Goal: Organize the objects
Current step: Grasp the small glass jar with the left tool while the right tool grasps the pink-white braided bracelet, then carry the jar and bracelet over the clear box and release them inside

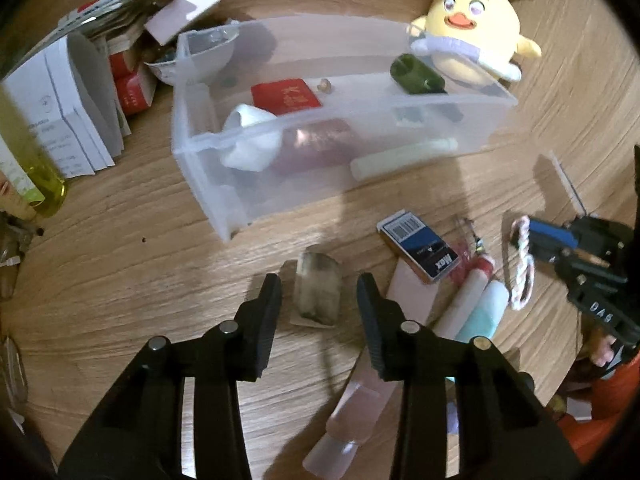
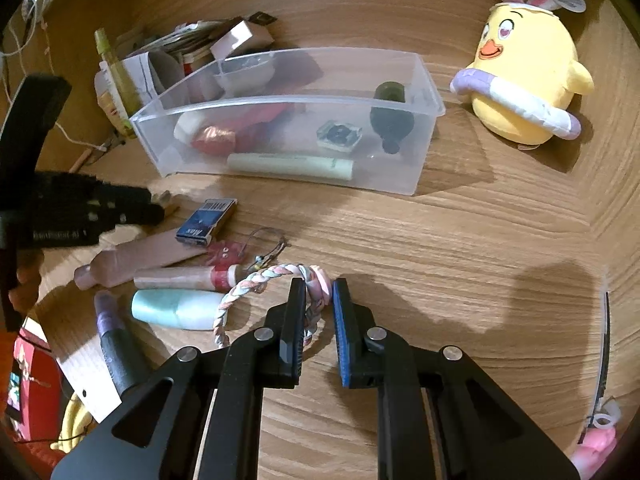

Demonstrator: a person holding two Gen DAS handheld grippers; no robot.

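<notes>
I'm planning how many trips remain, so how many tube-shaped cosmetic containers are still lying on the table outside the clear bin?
4: pink tube beside the Max box, red-capped tube, mint tube, purple-and-black tube nearest the camera. Others may be hidden beyond the frame.

The plush chick (image 1: 476,20) has its rabbit ears cut off by the top edge in both views; the small packet (image 1: 318,294) between the left gripper's (image 1: 318,300) fingers is too blurred to identify, and its lower end is hidden behind them
</notes>
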